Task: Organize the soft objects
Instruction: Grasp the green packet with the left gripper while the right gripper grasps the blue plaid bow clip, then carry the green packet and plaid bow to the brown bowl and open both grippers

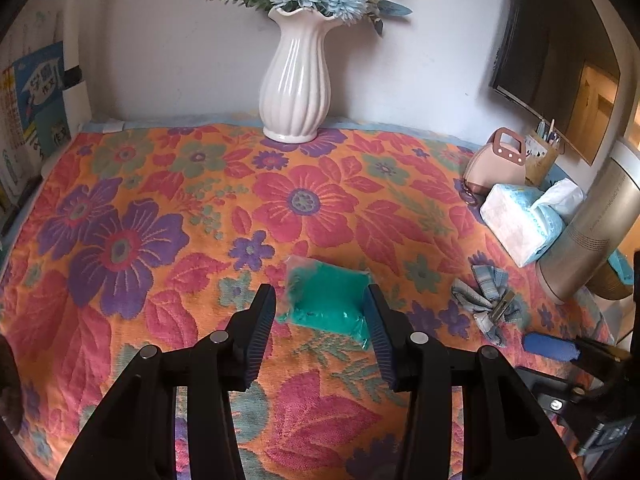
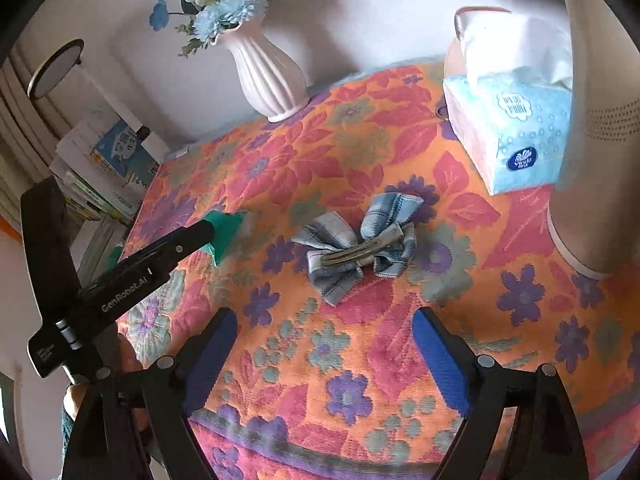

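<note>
The left tool point(image 1: 322, 312) hangs low over the flowered cloth point(image 1: 160, 208) that covers the counter, its fingers spread wide on either side of a green bag point(image 1: 326, 300). The bag lies flat on the cloth between the two pads; whether the pads touch it cannot be told. From the right wrist view the same tool reaches in from the left with the green bag point(image 2: 226, 230) at its tip.

The right tool point(image 2: 324, 344) is also spread open, holding nothing, above the near part of the cloth. Just beyond its fingers lies a blue plaid hair bow point(image 2: 358, 246), clip side up, resting on the cloth to the right of the green bag and apart from it. In the left wrist view the bow point(image 1: 486, 300) sits right of the bag, near a tall metal cylinder point(image 1: 592, 236).

Farther right of the bag stands a tissue pack point(image 2: 516, 128) with a tissue pulled up, beside the cylinder. Behind it, a small pink purse point(image 1: 498, 162). At the far edge beyond the bag, against the wall, stands a white ribbed vase point(image 1: 296, 80) of blue flowers
</note>
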Demonstrator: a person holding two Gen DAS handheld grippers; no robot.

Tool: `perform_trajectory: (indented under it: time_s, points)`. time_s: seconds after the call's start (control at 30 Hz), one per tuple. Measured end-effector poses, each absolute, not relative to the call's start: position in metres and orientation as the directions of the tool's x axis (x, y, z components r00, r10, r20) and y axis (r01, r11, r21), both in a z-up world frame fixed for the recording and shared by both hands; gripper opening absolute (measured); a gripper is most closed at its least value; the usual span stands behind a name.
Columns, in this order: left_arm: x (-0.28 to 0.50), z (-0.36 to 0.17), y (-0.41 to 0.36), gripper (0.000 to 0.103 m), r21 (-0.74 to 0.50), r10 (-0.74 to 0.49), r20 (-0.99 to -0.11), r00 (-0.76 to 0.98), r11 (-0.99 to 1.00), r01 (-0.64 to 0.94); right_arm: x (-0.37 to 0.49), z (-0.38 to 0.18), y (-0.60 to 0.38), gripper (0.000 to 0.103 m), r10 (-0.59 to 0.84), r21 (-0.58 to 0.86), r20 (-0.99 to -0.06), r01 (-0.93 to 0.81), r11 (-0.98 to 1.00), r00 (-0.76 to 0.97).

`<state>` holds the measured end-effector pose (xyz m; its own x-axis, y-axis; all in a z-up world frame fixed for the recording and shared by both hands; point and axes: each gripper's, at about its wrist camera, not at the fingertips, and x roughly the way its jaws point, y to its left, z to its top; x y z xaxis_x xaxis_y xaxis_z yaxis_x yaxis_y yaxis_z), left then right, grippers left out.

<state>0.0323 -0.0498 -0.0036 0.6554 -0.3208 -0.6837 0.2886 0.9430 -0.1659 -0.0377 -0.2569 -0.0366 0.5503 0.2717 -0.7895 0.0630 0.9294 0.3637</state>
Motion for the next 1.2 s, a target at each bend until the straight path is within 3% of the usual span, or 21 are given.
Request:
perform_trajectory:
  time_s: [0.17, 0.37, 0.47, 0.53, 0.63, 0.73, 0.97, 1.0, 1.07, 1.1, 1.2]
  points:
    - [0.030, -0.003, -0.052, 0.043, -0.145, -0.309, -0.679, 0.666, 0.946, 0.291, -0.001, -0.041, -0.249, 0.087, 0.258, 0.348, -0.817, 0.085, 0.934, 0.515]
    - [0.032, -0.004, -0.053, 0.043, -0.127, -0.294, -0.688, 0.664, 0.949, 0.288, 0.045, -0.048, -0.235, 0.083, 0.117, 0.170, -0.875, 0.071, 0.983, 0.470]
    - [0.032, -0.003, -0.053, 0.043, -0.125, -0.294, -0.687, 0.665, 0.949, 0.290, 0.045, -0.049, -0.235, 0.068, 0.065, 0.130, -0.867, 0.097, 0.987, 0.494]
    - [0.033, -0.004, -0.054, 0.043, -0.122, -0.292, -0.687, 0.665, 0.949, 0.290, 0.042, -0.050, -0.236, 0.049, 0.004, 0.075, -0.855, 0.115, 0.991, 0.519]
    - [0.035, -0.006, -0.056, 0.043, -0.116, -0.287, -0.698, 0.656, 0.949, 0.293, 0.037, -0.047, -0.234, 0.030, -0.067, 0.004, -0.840, 0.130, 0.992, 0.538]
    - [0.035, -0.006, -0.057, 0.041, -0.121, -0.299, -0.700, 0.649, 0.944, 0.306, 0.027, -0.041, -0.241, 0.024, -0.017, 0.058, -0.831, 0.118, 0.991, 0.556]
    - [0.030, -0.005, -0.060, 0.038, -0.137, -0.340, -0.708, 0.619, 0.926, 0.351, -0.024, -0.026, -0.259, 0.024, 0.083, 0.167, -0.790, 0.083, 0.982, 0.608]
    - [0.029, -0.005, -0.064, 0.042, -0.113, -0.321, -0.713, 0.623, 0.930, 0.350, -0.028, -0.025, -0.259, 0.024, 0.091, 0.176, -0.788, 0.080, 0.981, 0.609]
    - [0.032, -0.012, -0.071, 0.060, -0.086, -0.297, -0.749, 0.593, 0.930, 0.357, -0.034, -0.027, -0.263, 0.024, 0.104, 0.184, -0.784, 0.068, 0.981, 0.612]
    - [0.035, -0.015, -0.073, 0.075, -0.078, -0.286, -0.767, 0.575, 0.930, 0.358, -0.037, -0.029, -0.265, 0.024, 0.104, 0.181, -0.786, 0.066, 0.981, 0.609]
    - [0.037, -0.019, -0.079, 0.075, -0.008, -0.223, -0.773, 0.593, 0.940, 0.342, -0.038, -0.040, -0.271, 0.024, 0.128, 0.214, -0.806, 0.083, 0.973, 0.578]
